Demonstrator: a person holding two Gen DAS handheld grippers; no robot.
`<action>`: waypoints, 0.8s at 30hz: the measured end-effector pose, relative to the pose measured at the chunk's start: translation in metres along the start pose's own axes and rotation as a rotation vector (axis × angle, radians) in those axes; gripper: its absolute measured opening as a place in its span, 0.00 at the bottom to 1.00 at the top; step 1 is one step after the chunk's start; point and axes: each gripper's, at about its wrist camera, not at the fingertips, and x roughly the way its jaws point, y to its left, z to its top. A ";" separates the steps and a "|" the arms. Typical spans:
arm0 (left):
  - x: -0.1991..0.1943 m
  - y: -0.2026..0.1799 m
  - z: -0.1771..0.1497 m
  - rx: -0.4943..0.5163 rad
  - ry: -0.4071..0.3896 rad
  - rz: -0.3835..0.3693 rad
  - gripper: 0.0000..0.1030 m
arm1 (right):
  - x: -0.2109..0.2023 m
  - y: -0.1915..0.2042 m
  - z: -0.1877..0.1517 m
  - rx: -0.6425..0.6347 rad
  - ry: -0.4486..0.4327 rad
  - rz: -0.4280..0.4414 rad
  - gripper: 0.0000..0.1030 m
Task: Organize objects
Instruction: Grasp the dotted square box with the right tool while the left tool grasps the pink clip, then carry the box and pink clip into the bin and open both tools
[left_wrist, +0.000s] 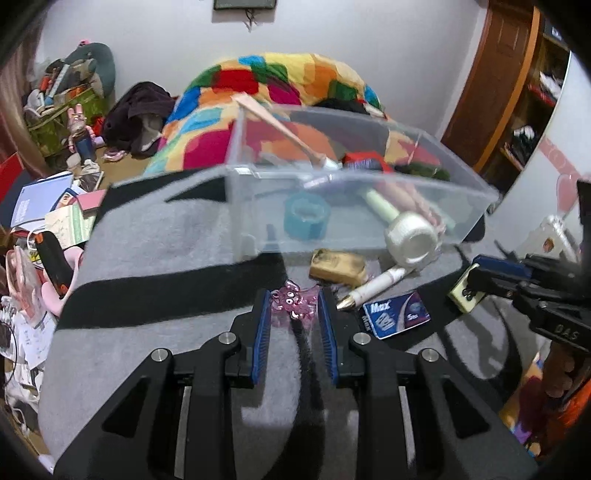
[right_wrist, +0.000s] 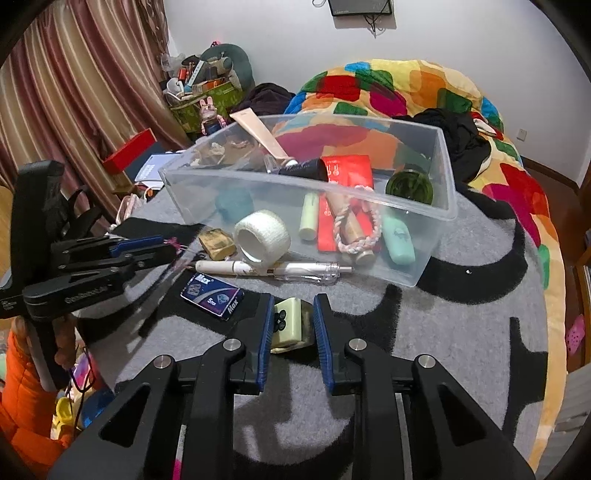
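A clear plastic bin sits on the grey and black rug and holds tubes, a red packet and a green jar; it also shows in the left wrist view. My left gripper is shut on a pink translucent hair clip, just above the rug. My right gripper is shut on a pale green toy camera, which also shows in the left wrist view. Near the bin lie a white tape roll, a white pen, a blue Max box and a tan block.
A colourful blanket is heaped behind the bin. Books, papers and a red box clutter the floor at the left. A striped curtain hangs at the far left. A wooden door stands at the right.
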 end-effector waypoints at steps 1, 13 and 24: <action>-0.007 0.000 0.001 -0.008 -0.019 -0.005 0.25 | -0.001 0.001 0.000 -0.001 -0.005 0.000 0.19; -0.071 -0.012 0.034 -0.013 -0.220 -0.071 0.23 | 0.001 0.007 -0.005 -0.050 0.016 -0.033 0.49; -0.089 -0.019 0.068 -0.031 -0.316 -0.096 0.23 | 0.024 -0.007 -0.003 0.011 0.062 -0.099 0.36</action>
